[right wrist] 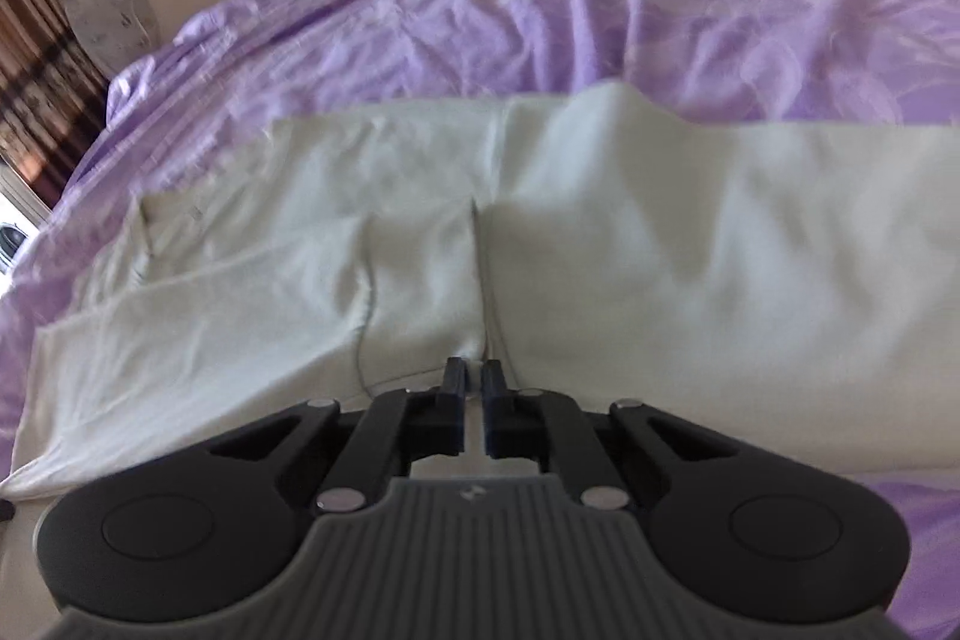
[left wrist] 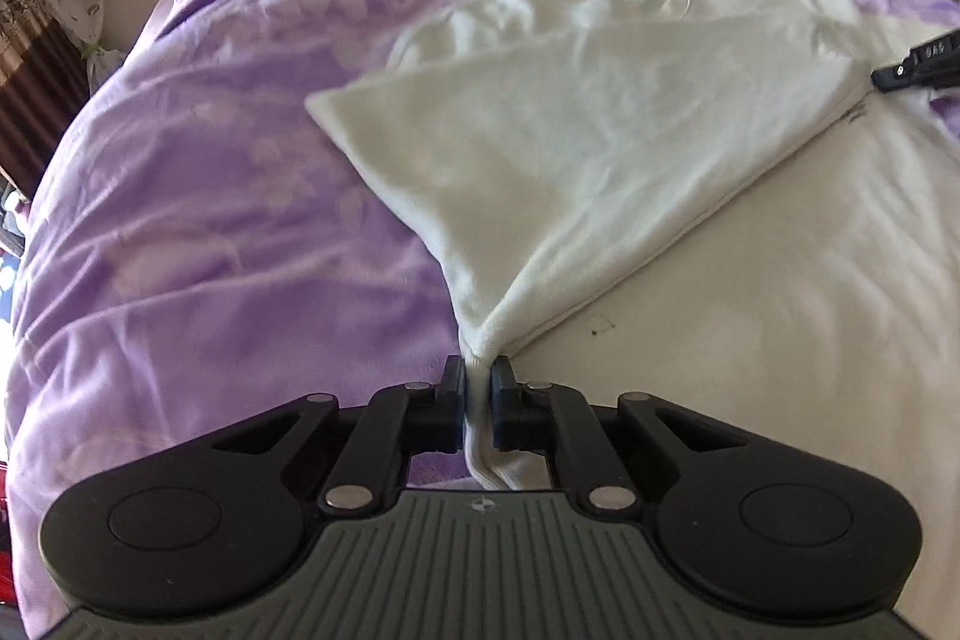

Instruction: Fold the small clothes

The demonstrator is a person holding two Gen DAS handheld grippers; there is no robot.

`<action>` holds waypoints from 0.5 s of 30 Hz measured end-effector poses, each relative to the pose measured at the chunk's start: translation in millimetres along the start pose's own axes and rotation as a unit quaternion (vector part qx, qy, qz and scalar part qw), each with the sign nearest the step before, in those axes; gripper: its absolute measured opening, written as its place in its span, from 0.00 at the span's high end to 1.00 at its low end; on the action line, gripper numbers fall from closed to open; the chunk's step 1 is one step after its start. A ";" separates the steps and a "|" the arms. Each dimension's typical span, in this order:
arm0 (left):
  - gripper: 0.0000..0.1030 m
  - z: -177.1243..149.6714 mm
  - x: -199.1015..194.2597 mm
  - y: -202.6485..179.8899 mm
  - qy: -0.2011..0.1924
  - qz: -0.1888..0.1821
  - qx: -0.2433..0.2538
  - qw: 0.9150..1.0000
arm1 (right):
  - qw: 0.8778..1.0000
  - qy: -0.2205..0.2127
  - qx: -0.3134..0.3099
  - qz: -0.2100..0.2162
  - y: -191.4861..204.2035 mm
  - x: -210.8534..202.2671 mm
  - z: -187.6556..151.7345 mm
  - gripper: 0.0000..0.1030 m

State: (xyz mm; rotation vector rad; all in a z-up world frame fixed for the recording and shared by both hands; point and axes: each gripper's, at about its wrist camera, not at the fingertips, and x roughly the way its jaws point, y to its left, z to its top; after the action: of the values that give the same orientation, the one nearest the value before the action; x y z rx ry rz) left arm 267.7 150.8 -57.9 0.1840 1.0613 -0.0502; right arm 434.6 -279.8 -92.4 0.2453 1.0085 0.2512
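A purple bedspread (left wrist: pixel 210 220) covered the bed, with a white shirt (left wrist: pixel 600 130) spread across it. The left gripper (left wrist: pixel 478 388) was clamped on a bunched corner of the shirt. The right gripper (right wrist: pixel 474 388) was nearly closed, pinching the shirt's edge.

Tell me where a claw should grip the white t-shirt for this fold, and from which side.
Grip the white t-shirt at its corners, coming in low from the near edge. The left claw is shut on a bunched corner, lifting a taut flap; the right claw looks pinched on the flap's other end. Held there, the flap probably carries across the purple bedspread evenly.
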 end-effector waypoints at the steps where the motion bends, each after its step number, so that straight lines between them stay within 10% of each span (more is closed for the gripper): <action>1: 0.92 0.0 1.1 0.4 0.004 -0.001 -0.004 1.000 | 1.000 0.001 0.001 -0.003 -1.5 3.6 -1.6 1.00; 15: 0.72 3.9 -80.9 26.1 -0.046 -0.008 -0.079 0.996 | 0.999 -0.045 0.011 -0.019 -22.7 -86.0 14.3 0.77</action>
State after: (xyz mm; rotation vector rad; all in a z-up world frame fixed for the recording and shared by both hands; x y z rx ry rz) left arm 235.0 171.9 17.8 0.0300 0.9696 0.0107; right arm 405.2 -329.9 -23.6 0.2559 0.9259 0.1934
